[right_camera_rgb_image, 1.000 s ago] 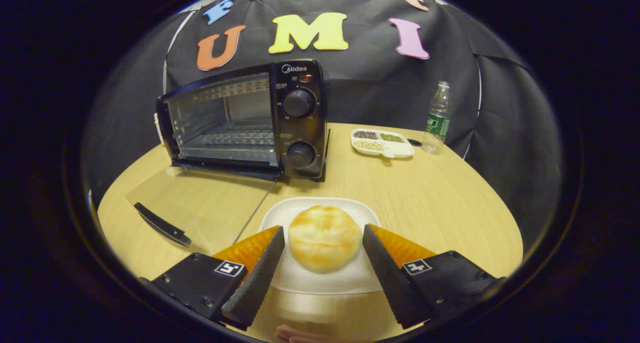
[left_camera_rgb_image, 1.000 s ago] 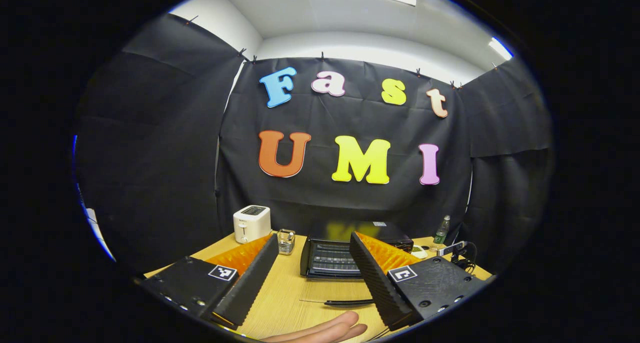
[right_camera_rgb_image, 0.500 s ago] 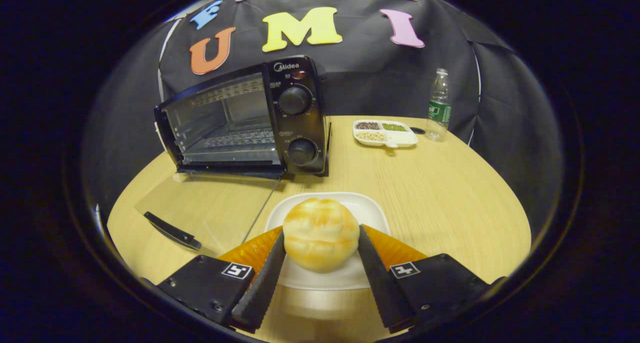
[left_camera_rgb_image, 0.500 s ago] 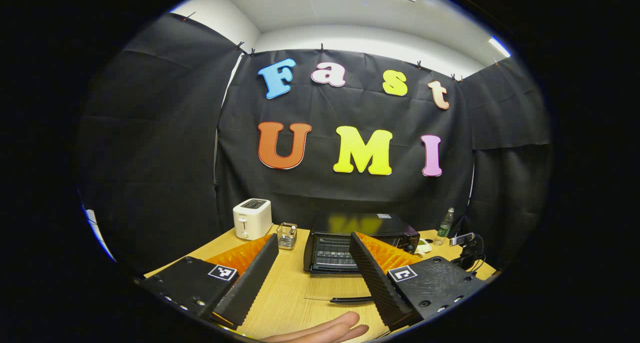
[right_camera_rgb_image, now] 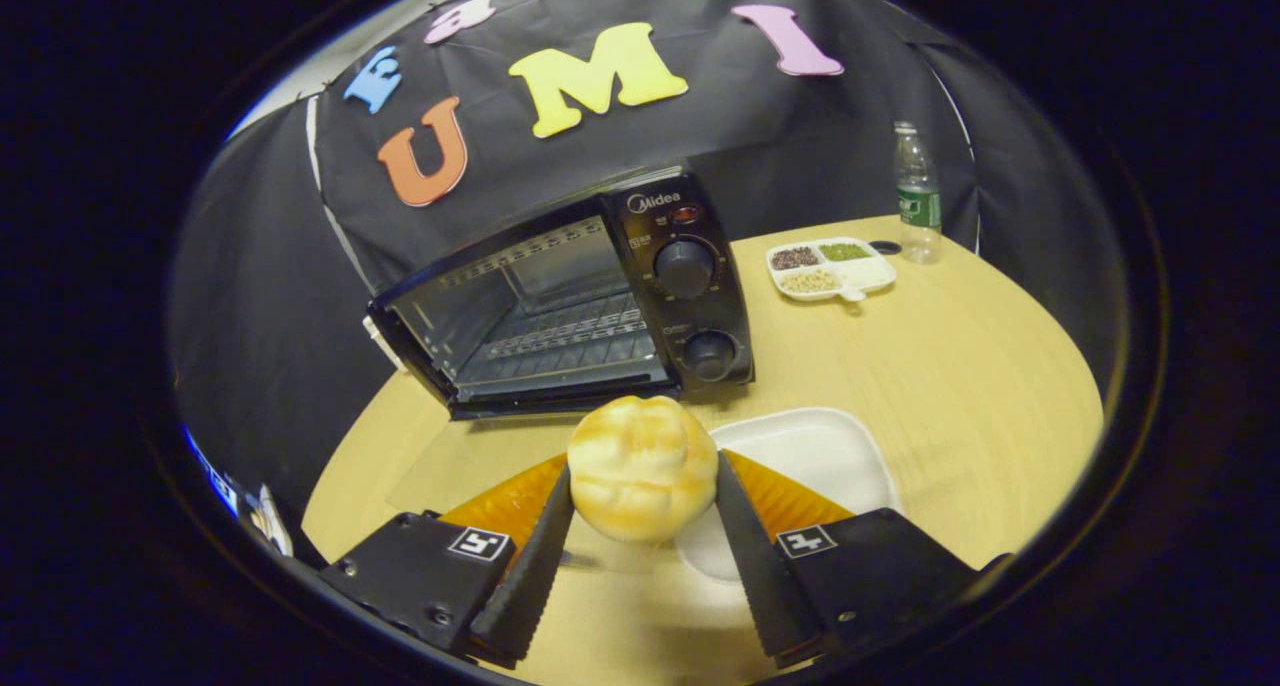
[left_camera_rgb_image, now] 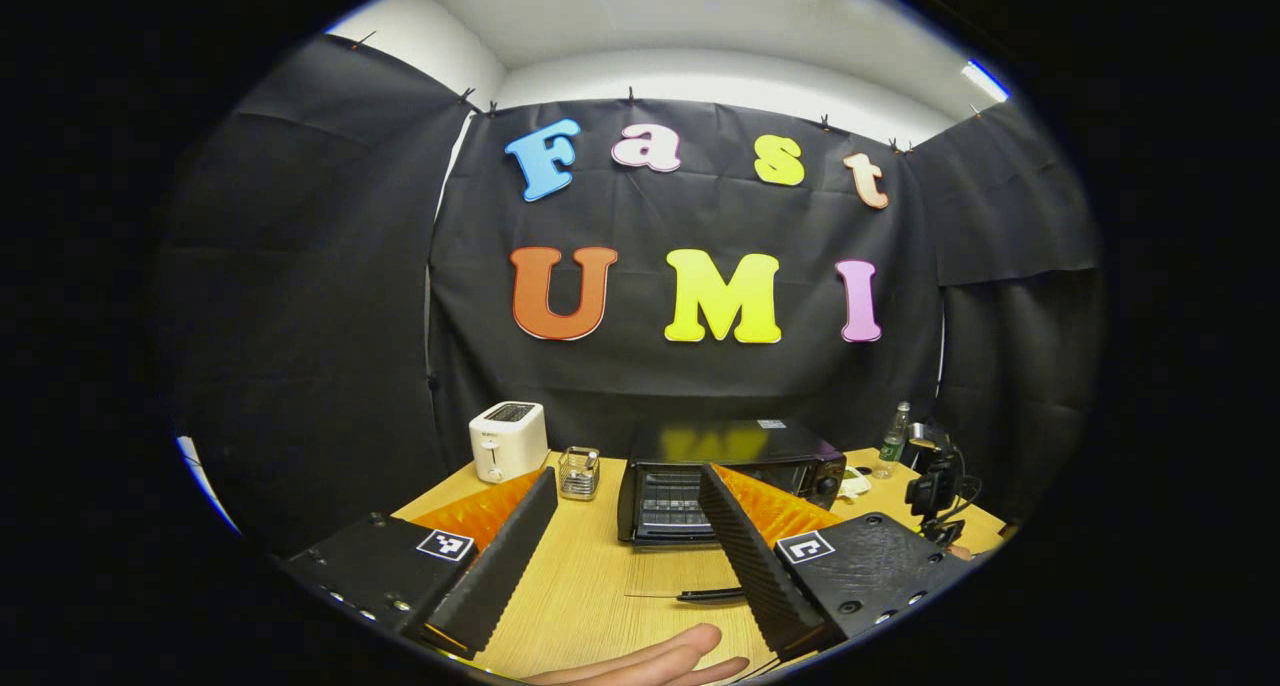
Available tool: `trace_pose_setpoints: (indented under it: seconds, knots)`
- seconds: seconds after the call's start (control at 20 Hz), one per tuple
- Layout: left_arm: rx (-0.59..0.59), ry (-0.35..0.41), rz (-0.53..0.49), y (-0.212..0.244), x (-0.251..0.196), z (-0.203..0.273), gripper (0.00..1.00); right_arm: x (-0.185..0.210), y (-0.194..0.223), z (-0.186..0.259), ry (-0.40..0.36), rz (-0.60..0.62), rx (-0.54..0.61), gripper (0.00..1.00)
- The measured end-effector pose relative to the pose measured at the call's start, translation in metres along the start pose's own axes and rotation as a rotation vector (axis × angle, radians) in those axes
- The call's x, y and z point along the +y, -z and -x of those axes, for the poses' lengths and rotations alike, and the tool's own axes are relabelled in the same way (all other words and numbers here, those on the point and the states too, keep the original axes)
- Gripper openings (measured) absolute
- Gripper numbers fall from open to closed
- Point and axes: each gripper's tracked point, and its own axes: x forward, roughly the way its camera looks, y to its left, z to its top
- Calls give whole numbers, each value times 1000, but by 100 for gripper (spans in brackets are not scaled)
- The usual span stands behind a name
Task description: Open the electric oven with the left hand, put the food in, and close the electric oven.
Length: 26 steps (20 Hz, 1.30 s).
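Observation:
In the right gripper view a round golden bun (right_camera_rgb_image: 641,466) sits squeezed between both fingers of my right gripper (right_camera_rgb_image: 640,551), lifted off the white plate (right_camera_rgb_image: 810,456). Just beyond stands the black electric oven (right_camera_rgb_image: 690,296), its cavity showing the wire rack (right_camera_rgb_image: 570,336) and its glass door (right_camera_rgb_image: 480,456) folded flat on the table. In the left gripper view my left gripper (left_camera_rgb_image: 625,566) is open and empty, well back from the oven (left_camera_rgb_image: 725,466); the door's black handle (left_camera_rgb_image: 710,595) lies between its fingers. The other gripper (left_camera_rgb_image: 935,491) shows at the far right.
A white toaster (left_camera_rgb_image: 508,440) and a small wire basket (left_camera_rgb_image: 578,471) stand left of the oven. A divided snack tray (right_camera_rgb_image: 830,269) and a water bottle (right_camera_rgb_image: 916,209) sit at the table's far right. A bare hand (left_camera_rgb_image: 650,661) shows at the bottom of the left gripper view.
My right gripper closed on the bun, lifted it off the plate and swung left toward the open oven. My left gripper drew back a little from the oven.

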Motion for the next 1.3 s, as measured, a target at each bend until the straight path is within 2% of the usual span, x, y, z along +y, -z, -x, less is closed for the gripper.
trace_pose_setpoints:
  seconds: [0.2,0.3,0.5,0.6,0.7,0.75,0.8,0.95,1.3]
  knots:
    - [1,25,-18,6,1,-2,94,45,-18,-16,-70,-99,-51,81]
    - [10,30,-17,9,2,-6,94,71,-37,-27,-106,-163,-147,81]
    - [-1,15,-34,6,11,-17,94,105,-62,-57,-113,-287,-270,80]
    - [-5,23,-50,7,12,-18,94,110,-68,-77,-85,-331,-289,80]
    - [-5,26,-68,9,14,-20,94,108,-69,-101,-50,-320,-282,80]
    - [-5,27,-75,9,15,-19,94,107,-71,-112,-32,-302,-280,84]
    - [-1,26,-82,9,17,-18,94,106,-76,-122,-17,-279,-284,80]
    - [9,8,-85,11,26,-18,95,95,-100,-146,79,-162,-356,80]
    - [64,-8,-71,26,29,-26,95,93,-118,-187,78,-60,-376,81]
